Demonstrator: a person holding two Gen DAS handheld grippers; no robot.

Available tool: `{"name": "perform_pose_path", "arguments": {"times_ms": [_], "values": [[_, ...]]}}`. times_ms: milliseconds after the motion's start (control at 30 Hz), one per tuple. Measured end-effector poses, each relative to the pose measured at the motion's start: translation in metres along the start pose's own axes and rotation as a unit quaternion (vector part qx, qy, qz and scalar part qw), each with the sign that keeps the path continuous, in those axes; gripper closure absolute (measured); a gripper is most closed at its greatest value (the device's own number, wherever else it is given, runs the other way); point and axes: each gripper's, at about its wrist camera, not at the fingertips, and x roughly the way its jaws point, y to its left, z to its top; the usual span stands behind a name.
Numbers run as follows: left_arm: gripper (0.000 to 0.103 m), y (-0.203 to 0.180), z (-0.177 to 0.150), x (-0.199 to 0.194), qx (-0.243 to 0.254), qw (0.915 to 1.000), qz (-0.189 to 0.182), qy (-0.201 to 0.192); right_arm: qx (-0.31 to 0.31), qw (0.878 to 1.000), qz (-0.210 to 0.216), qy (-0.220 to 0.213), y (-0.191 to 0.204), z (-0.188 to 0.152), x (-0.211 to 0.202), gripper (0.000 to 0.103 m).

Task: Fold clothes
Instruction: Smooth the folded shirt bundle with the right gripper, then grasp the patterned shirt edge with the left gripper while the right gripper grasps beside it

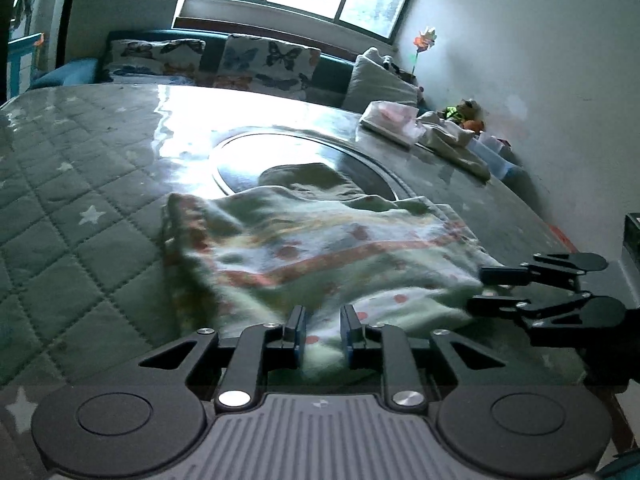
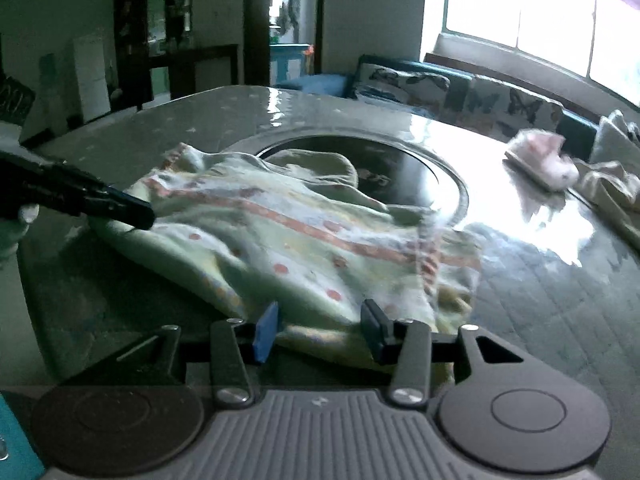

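Left tool (image 1: 323, 330): jaws narrowly apart, astride the near hem of a pale green cloth garment with orange dots and stripes (image 1: 320, 256). Right tool (image 2: 322, 330): jaws wider, garment edge between them; grip on the fabric not determinable. Garment: rumpled on the quilted, star-printed green bench (image 1: 80, 200), partly overlapping a dark round inset (image 2: 420, 172). Beyond: butterfly-patterned cushions (image 1: 264, 60).
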Motion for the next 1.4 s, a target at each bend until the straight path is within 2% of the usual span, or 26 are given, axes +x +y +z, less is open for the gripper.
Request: {"name": "perform_pose_path", "arguments": {"times_ms": [167,400,567,633,867,1067,1133,1400], "values": [[0.081,0.007,0.010,-0.005,-0.004,0.9999,0.013,-0.002,0.015,1.000,0.005,0.009,-0.007,0.001,-0.008,0.057],[0.079,0.028,0.046,0.013,-0.013,0.9987,0.045,-0.019,0.039,0.999,0.017,-0.019,-0.022,0.027,-0.007,0.051],[0.079,0.054,0.057,0.034,-0.042,0.9970,0.064,-0.004,0.049,0.998,0.017,-0.017,-0.036,0.045,0.019,0.051],[0.079,0.060,0.057,0.036,-0.055,0.9968,0.057,-0.003,0.053,0.998,0.013,-0.015,-0.041,0.051,0.031,0.051],[0.078,0.057,0.056,0.028,-0.054,0.9967,0.060,-0.012,0.075,0.997,0.002,-0.002,-0.061,0.060,0.071,0.051],[0.063,0.055,0.052,0.010,-0.058,0.9954,0.071,-0.028,0.098,0.995,-0.020,-0.007,-0.076,0.056,0.073,0.052],[0.054,0.052,0.049,0.004,-0.057,0.9954,0.072,-0.029,0.107,0.994,-0.027,-0.007,-0.080,0.052,0.069,0.051],[0.046,0.049,0.034,0.002,-0.080,0.9939,0.075,-0.012,0.140,0.989,-0.053,-0.009,-0.097,0.036,0.052,0.041]]}}
